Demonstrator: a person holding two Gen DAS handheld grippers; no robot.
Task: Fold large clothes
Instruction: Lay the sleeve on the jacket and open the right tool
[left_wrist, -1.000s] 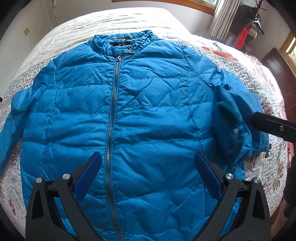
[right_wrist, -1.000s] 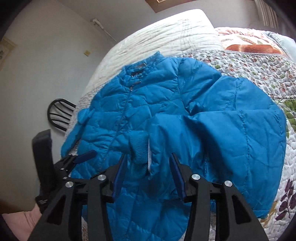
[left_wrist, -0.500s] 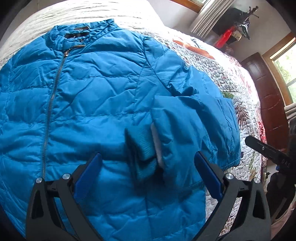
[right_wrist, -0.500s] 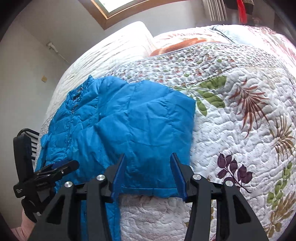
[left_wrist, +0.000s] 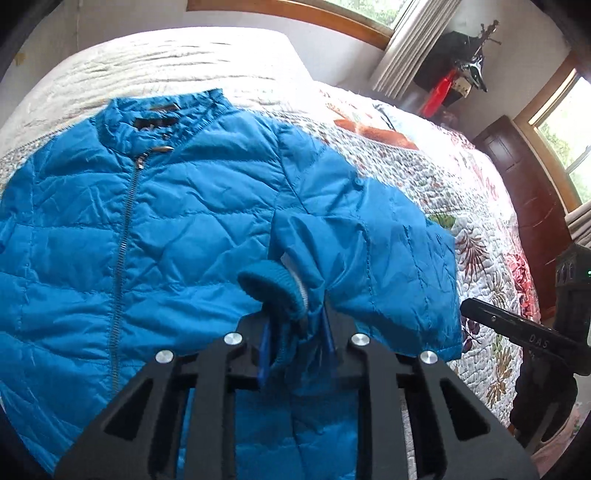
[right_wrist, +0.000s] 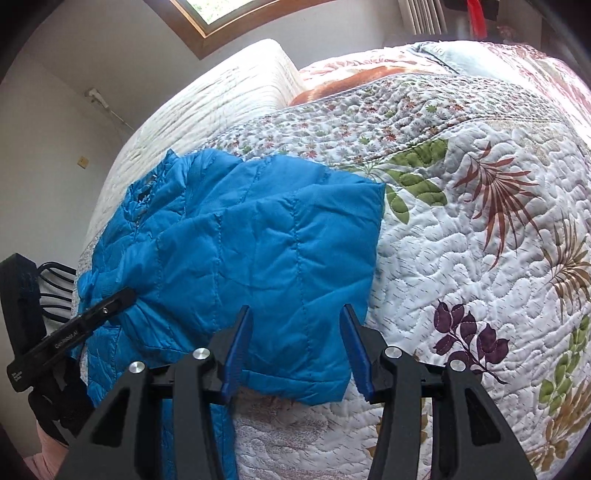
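- We see a blue jacket (left_wrist: 155, 229) lying front-up on a bed quilt (right_wrist: 461, 229), zipped, with its collar at the far end from both grippers.
- Our left gripper (left_wrist: 295, 343) has its fingers drawn close together, clamped on the knit cuff (left_wrist: 277, 291) of the jacket's sleeve (left_wrist: 369, 258); the cuff bunches up between the blue pads and bulges just past their tips.
- That sleeve is folded in over the jacket, running from the shoulder beyond the left fingers down to the pinch.
- The zipper (left_wrist: 122, 266) runs to the left of the left fingers, well apart from them.
- Our right gripper (right_wrist: 295, 347) stands wide open, with nothing between its pads; the folded sleeve's lower edge lies beyond and between the fingertips, and we cannot tell whether they touch the cloth.
- To the right of the right fingers we see only the leaf-patterned quilt.
- In the right wrist view, the left gripper's black body shows at far left, its tip on the jacket.
- A window (left_wrist: 565, 122) sits far off, right of the left fingers.
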